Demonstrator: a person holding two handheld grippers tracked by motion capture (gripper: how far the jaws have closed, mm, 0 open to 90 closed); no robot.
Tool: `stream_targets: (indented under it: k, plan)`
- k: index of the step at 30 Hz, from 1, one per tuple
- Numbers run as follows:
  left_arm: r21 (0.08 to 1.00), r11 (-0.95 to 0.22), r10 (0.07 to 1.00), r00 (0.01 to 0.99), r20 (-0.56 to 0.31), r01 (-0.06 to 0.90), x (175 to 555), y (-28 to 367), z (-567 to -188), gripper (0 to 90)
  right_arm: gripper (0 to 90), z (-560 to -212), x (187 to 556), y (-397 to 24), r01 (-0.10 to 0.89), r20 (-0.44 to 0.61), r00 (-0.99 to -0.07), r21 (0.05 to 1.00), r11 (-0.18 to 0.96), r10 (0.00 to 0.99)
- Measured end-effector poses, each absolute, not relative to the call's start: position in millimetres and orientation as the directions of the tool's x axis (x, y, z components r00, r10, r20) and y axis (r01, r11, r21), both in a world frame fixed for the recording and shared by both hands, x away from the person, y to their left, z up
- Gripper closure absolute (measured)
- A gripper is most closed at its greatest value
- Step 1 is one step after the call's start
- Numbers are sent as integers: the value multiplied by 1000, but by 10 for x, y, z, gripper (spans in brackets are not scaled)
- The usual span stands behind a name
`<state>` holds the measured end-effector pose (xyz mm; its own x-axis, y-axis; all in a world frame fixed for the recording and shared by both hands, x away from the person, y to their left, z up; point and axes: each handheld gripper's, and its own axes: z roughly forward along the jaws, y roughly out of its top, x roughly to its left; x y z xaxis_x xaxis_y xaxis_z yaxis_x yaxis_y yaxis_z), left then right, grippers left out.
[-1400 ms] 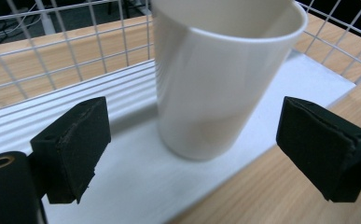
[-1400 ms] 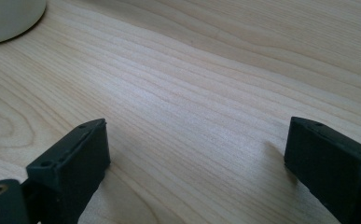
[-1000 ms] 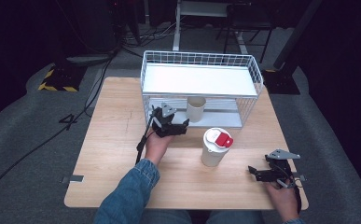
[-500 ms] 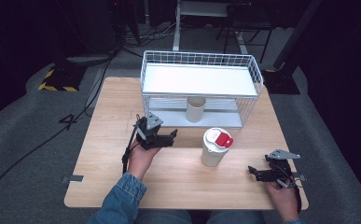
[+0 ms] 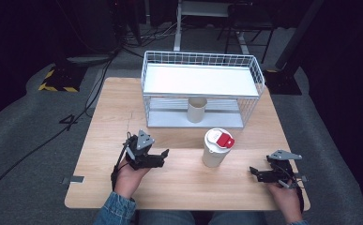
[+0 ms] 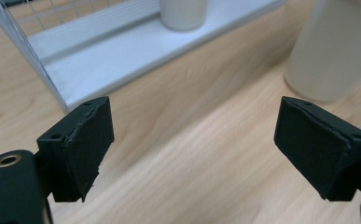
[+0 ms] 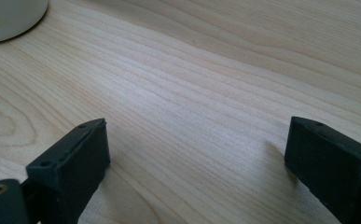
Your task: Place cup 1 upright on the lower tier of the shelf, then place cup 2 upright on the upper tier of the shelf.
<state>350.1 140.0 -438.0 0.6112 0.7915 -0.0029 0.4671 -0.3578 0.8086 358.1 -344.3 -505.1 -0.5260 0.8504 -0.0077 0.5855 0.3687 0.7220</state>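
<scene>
A white cup with a white lid and a red tab stands on the wooden table, right of centre. A plain beige cup stands on the lower shelf of a white wire rack. My left gripper lies low over the table left of the lidded cup, open and empty, pointing toward it. In the left gripper view the lidded cup is blurred at upper right and the beige cup stands on the rack shelf. My right gripper rests near the table's front right, open, nothing between its jaws.
The wire rack stands at the back of the table with a flat white top tray. Around the table lie dark floor, cables and a yellow-black striped box at the left. Bare wood lies between the two grippers.
My left gripper has drawn back from the rack's lower shelf toward the front left of the table, leaving the beige cup on the shelf. The right gripper has stayed put.
</scene>
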Motion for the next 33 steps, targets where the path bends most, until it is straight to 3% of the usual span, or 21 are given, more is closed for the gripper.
stream_targets:
  k: [12, 17, 22, 33]
  plan:
    - [756, -365, 810, 586, -30, 543, 3217, 1723, -4647, 133, 68, -5050, 3577, -3442, 588, -6, -523, 721, 366, 852]
    - [708, -412, 825, 564, 24, 573, 3184, 1755, -4760, 134, 68, -5050, 3576, -3445, 589, -2, -525, 722, 365, 851]
    - [692, -386, 828, 560, -32, 610, 3190, 1795, -4863, 134, 64, -5050, 3575, -3444, 587, -1, -531, 721, 369, 847]
    - [666, -386, 840, 541, -31, 638, 3219, 1910, -5026, 110, 77, -5046, 3564, -3437, 580, 1, -543, 723, 375, 840]
